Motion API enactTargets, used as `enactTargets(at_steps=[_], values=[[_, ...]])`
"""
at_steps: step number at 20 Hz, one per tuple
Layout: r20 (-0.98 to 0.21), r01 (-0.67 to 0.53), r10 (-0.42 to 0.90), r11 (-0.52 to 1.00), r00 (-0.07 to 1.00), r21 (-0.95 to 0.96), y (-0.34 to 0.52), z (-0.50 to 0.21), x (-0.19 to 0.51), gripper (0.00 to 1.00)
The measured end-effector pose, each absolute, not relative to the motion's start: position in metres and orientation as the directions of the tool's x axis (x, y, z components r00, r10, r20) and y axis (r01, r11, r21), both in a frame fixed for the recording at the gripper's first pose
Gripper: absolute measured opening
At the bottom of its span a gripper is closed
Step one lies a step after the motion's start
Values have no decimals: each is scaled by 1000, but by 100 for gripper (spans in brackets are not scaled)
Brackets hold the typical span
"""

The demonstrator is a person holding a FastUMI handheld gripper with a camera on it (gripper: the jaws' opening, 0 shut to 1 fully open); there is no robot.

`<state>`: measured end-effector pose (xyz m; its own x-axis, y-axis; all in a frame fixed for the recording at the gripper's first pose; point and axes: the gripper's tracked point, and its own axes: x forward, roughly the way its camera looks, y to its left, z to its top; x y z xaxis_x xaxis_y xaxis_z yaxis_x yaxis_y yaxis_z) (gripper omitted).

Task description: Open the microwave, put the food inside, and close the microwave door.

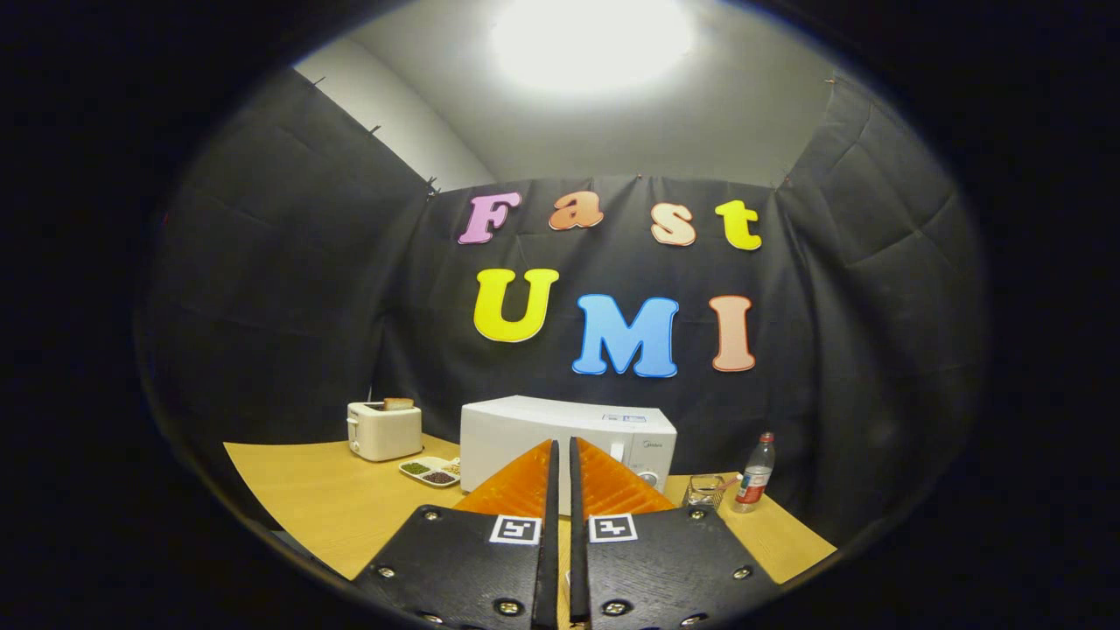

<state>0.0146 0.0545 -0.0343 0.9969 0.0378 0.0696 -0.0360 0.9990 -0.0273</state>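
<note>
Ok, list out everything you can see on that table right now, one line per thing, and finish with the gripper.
Table: one, light wood, under everything.
Microwave: one, white, door closed, straight beyond the fingers.
Toaster: one, cream, to the microwave's left, with a slice of bread sticking out the top.
Divided dish: one, white, holding small dark and green portions, between toaster and microwave.
Glass: one, clear, to the microwave's right.
Bottle: one, clear with a red cap, just right of the glass.
Gripper: one, fingers close together with only a narrow gap, holding nothing, short of the microwave.
</note>
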Motion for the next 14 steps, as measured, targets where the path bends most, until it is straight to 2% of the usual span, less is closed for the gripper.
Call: enactTargets(at_steps=[7,8,11,12,14], values=[[11,-63,64,998,998,-24,49,-53,12,6],[12,-63,63,998,998,-17,48,-50,10,8],[46,-59,60,998,997,-35,49,-39,1,94],[49,-58,61,997,997,-50,48,-40,-1,97],[38,-50,53,996,998,-74,48,-40,-6,97]])
